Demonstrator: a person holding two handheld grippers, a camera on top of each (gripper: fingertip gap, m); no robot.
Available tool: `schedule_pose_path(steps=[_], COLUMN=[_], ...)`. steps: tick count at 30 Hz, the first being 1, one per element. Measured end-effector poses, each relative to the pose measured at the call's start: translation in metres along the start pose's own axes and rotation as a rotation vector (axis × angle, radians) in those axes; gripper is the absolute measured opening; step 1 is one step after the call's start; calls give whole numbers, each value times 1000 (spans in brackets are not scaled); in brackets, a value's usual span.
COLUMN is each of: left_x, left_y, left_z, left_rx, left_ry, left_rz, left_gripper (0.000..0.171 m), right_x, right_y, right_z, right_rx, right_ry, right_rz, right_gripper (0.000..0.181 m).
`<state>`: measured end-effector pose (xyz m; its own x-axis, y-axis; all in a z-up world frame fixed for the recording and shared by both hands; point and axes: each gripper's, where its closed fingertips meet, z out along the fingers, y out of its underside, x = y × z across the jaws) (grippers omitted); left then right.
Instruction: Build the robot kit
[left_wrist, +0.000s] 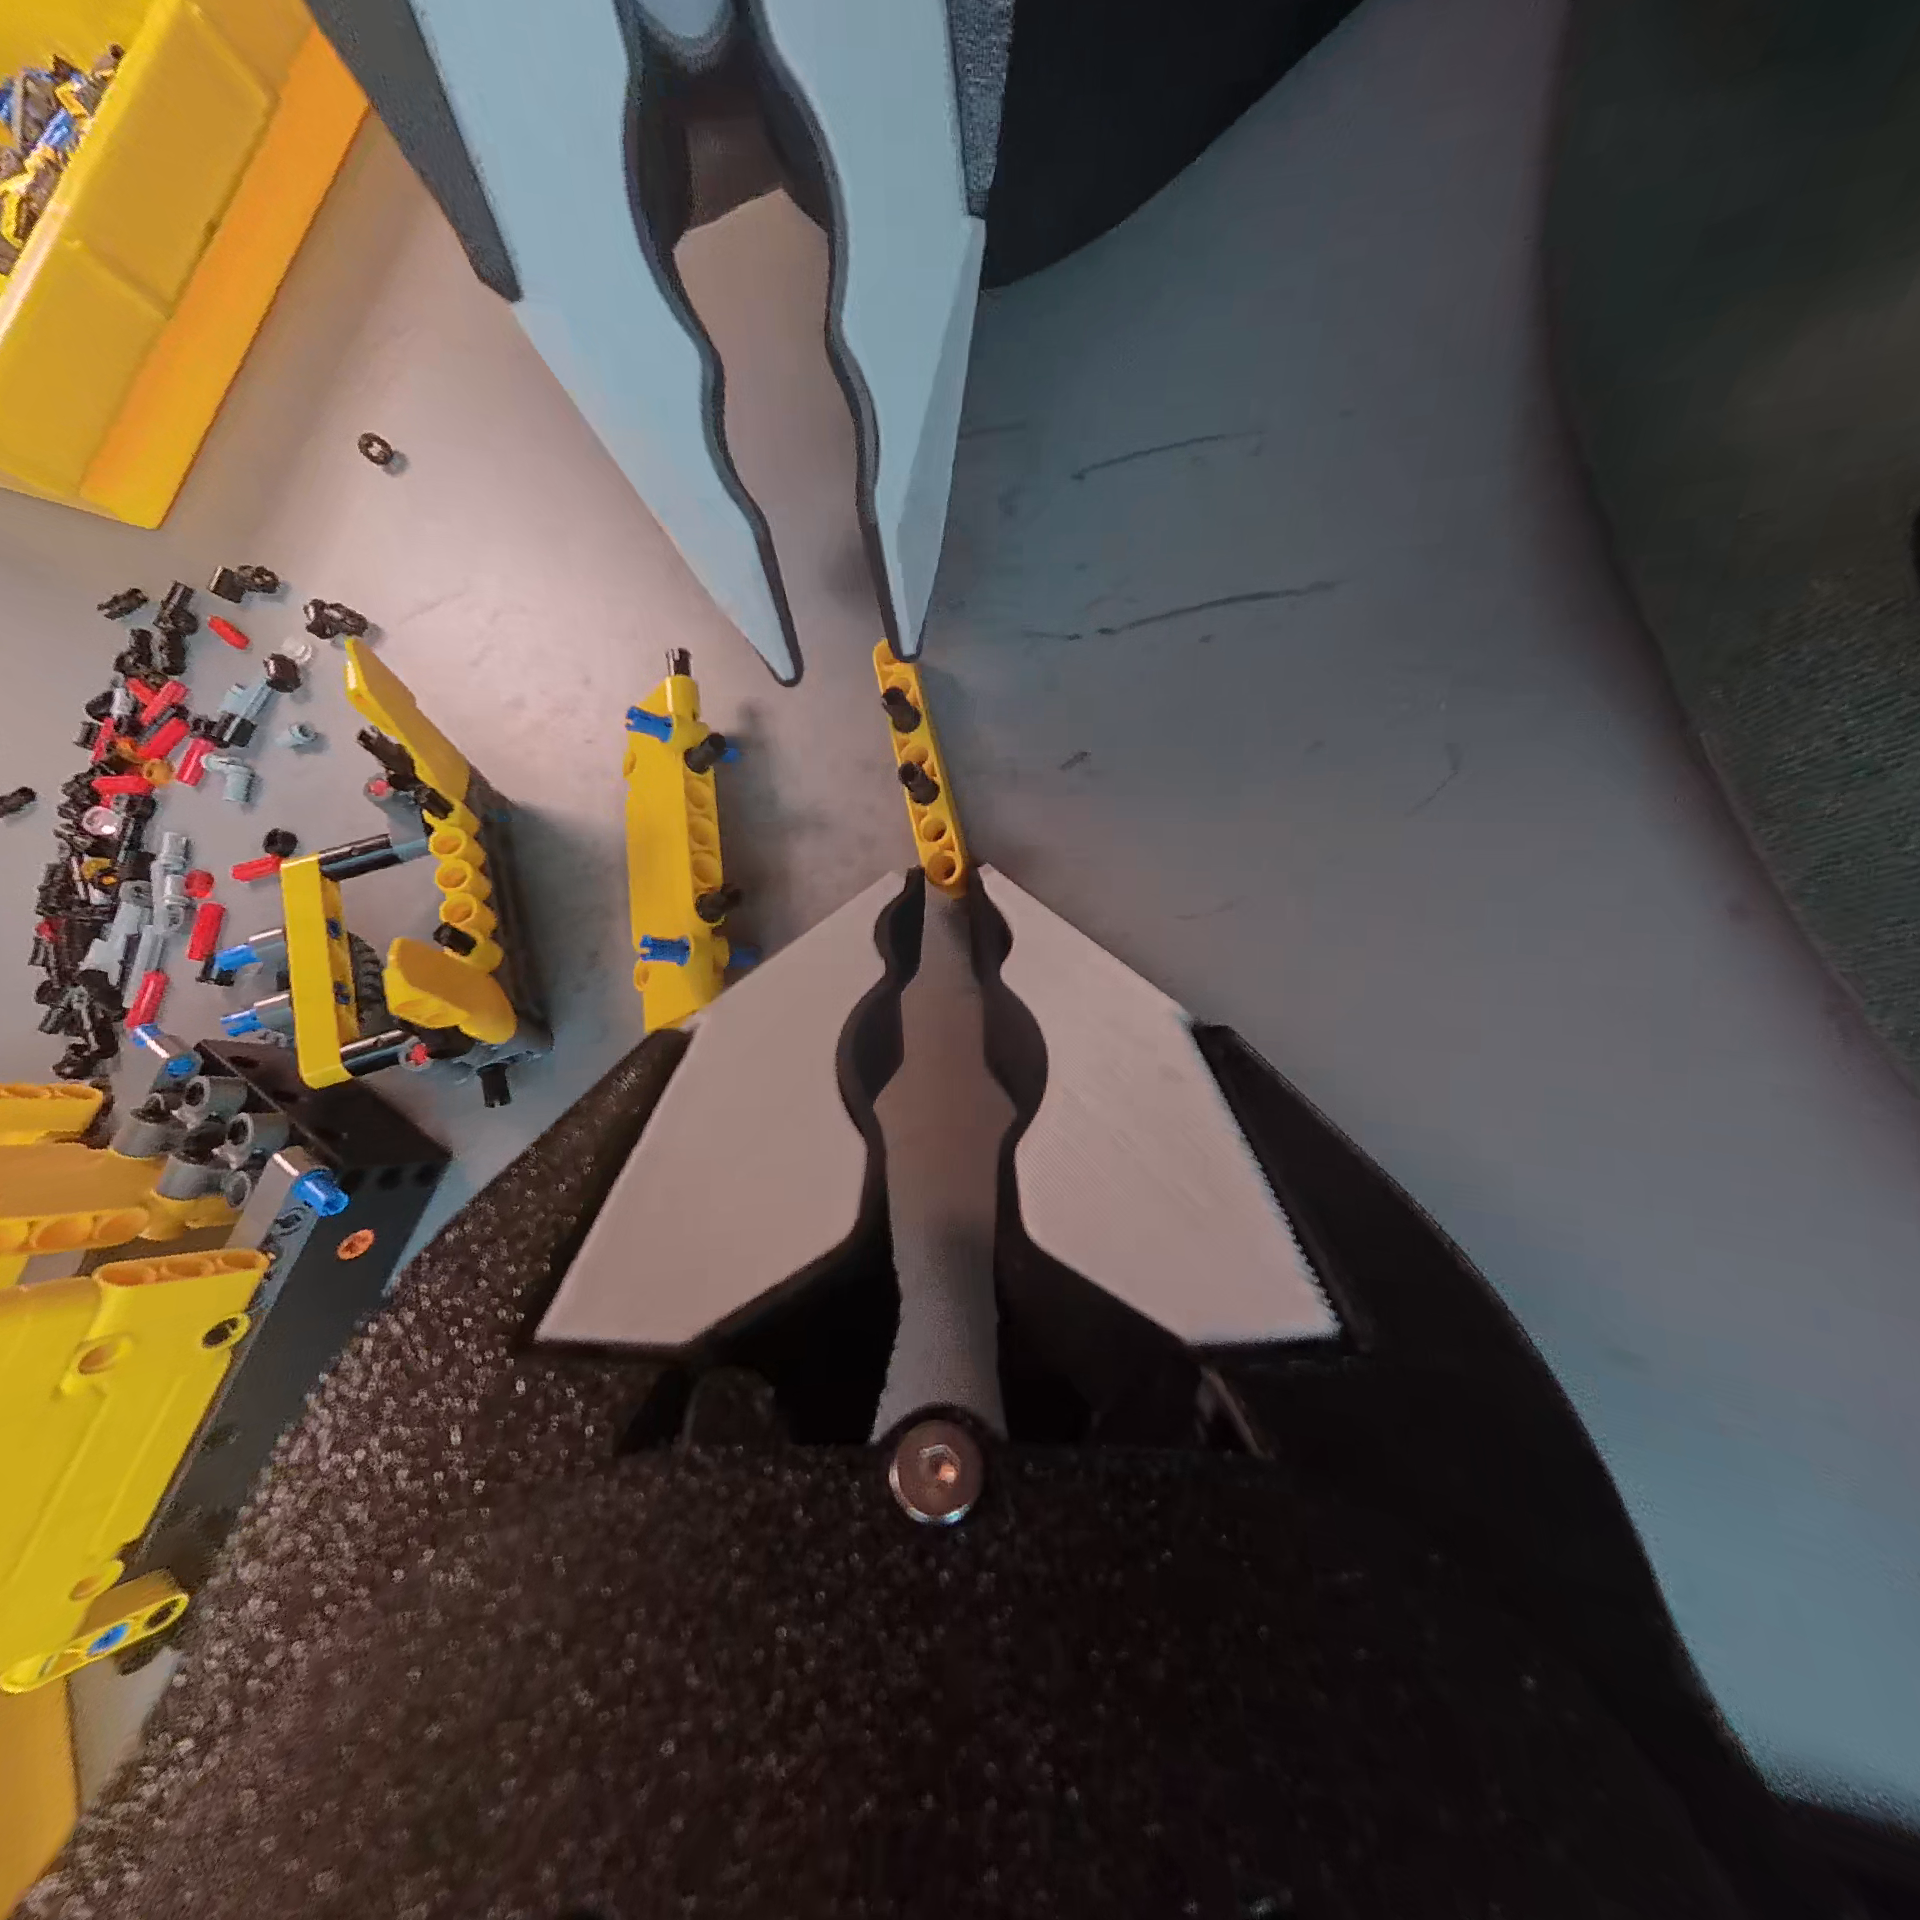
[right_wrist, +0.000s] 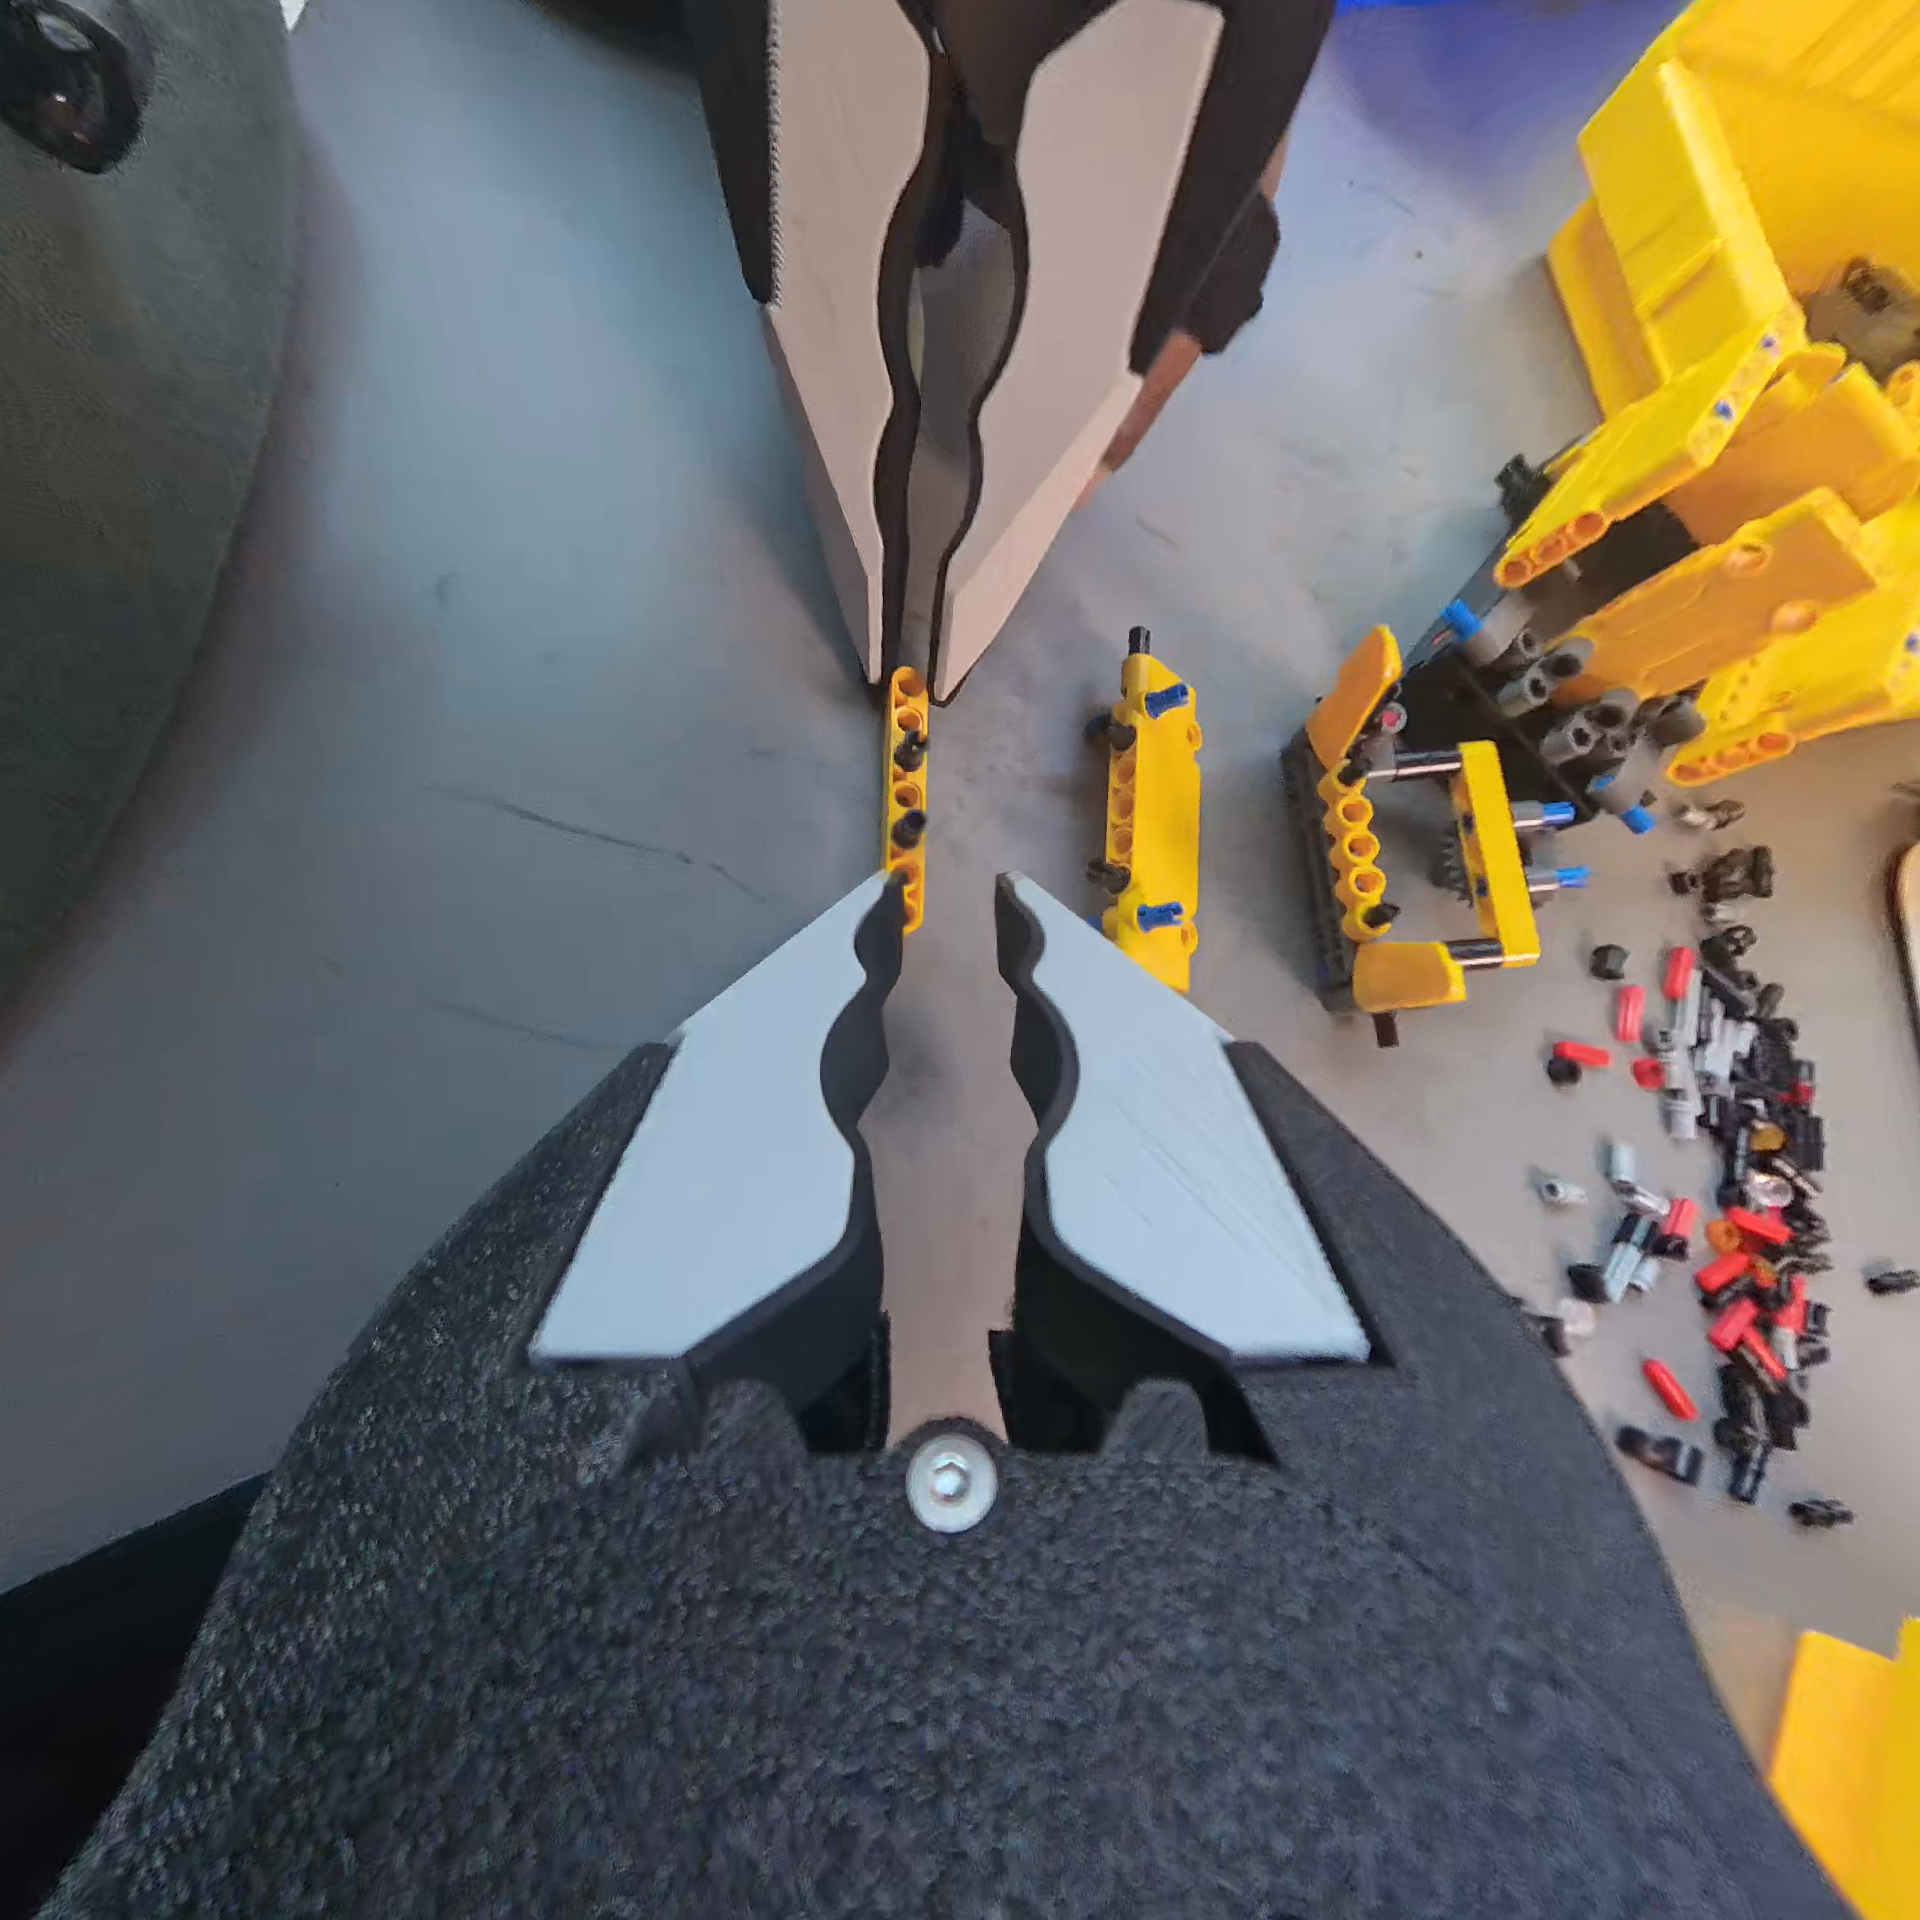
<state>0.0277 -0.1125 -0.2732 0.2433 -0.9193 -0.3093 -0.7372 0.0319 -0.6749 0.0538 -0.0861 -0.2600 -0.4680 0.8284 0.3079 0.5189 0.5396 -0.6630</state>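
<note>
two grippers meeting at one yellow beam

where the yellow beam (left_wrist: 922, 774) stands on edge on the grey table (left_wrist: 1299, 831), held at both ends. near end pinched between the tips of the left gripper (left_wrist: 943, 883), jaws drawn almost together on it. far end met by the right gripper (left_wrist: 847, 665), reaching in from the opposite side, jaws parted with a clear gap; one fingertip (left_wrist: 906, 634) touching the beam's end, the other standing free beside it. two black pins (left_wrist: 906, 743) plugged into the beam's holes, sticking out sideways.

same beam (right_wrist: 906, 795) seen from the right wrist view: left gripper (right_wrist: 906, 691) closed on its far end, right gripper (right_wrist: 945, 883) spread open at the near end, only one finger against the beam.

just beside the beam, a shorter yellow block (left_wrist: 675, 852) with black and blue pins lying flat. farther from the beam on that side, a half-built yellow and black frame (left_wrist: 416, 904), then a scatter of small red, black and grey pins (left_wrist: 125, 831). well away from the beam, a yellow bin (left_wrist: 135, 260) and a larger yellow model (right_wrist: 1714, 571).
</note>
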Motion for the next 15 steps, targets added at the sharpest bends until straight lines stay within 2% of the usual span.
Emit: schedule_pose_path(steps=[8,15], left_x=[-7,-7], left_y=[2,3], left_z=[0,0], left_rx=[-17,-6], left_ry=[-70,-58], left_rz=[83,52], left_gripper=[7,7], right_x=[-6,-11], right_y=[0,4], right_z=[3,7], right_rx=[3,-27], right_ry=[-63,-78], right_rz=[59,42], right_gripper=[10,10])
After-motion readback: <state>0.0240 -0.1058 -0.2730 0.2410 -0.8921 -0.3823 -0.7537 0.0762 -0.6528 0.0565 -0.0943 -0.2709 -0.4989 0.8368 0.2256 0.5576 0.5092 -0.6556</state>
